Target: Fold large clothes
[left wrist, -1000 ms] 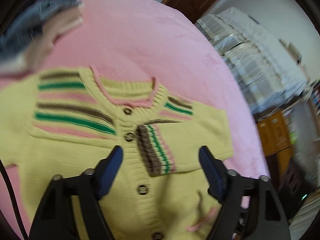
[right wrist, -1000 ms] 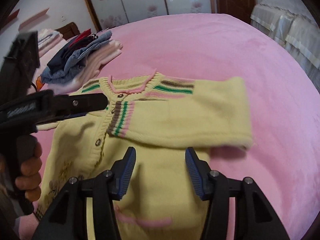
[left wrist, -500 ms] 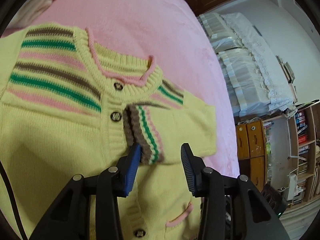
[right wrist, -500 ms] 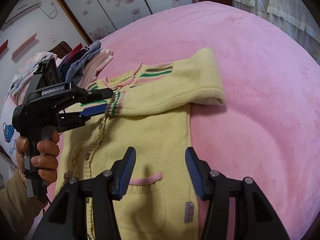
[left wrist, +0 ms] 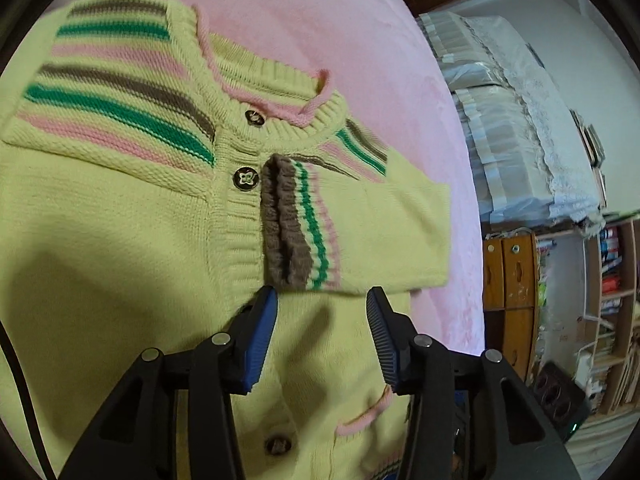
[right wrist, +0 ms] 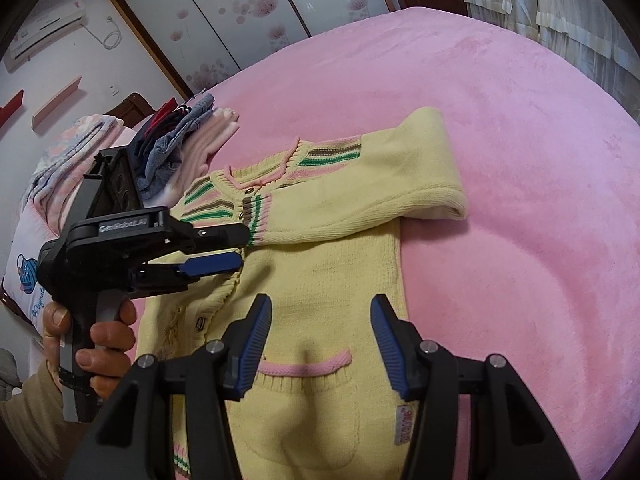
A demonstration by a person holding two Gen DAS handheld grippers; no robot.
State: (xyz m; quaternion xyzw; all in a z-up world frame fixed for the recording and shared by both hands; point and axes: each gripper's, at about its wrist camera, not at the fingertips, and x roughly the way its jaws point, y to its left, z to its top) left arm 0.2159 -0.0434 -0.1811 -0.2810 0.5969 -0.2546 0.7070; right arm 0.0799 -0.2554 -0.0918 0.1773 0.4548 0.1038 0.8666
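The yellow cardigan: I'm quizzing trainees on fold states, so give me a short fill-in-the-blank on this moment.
1. The cardigan lies on a ____ blanket.
2. One sleeve is folded across the ____ of the cardigan.
3. The left gripper is open, just short of the sleeve's striped ____.
4. The right gripper holds ____.

Missing: pink; chest; cuff; nothing

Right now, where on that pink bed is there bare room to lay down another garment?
The widest bare patch of pink bed lies right of the yellow cardigan, beyond its folded sleeve toward the curtains. Another runs behind the collar toward the wardrobe doors. The left is crowded: a clothes pile and the left gripper.
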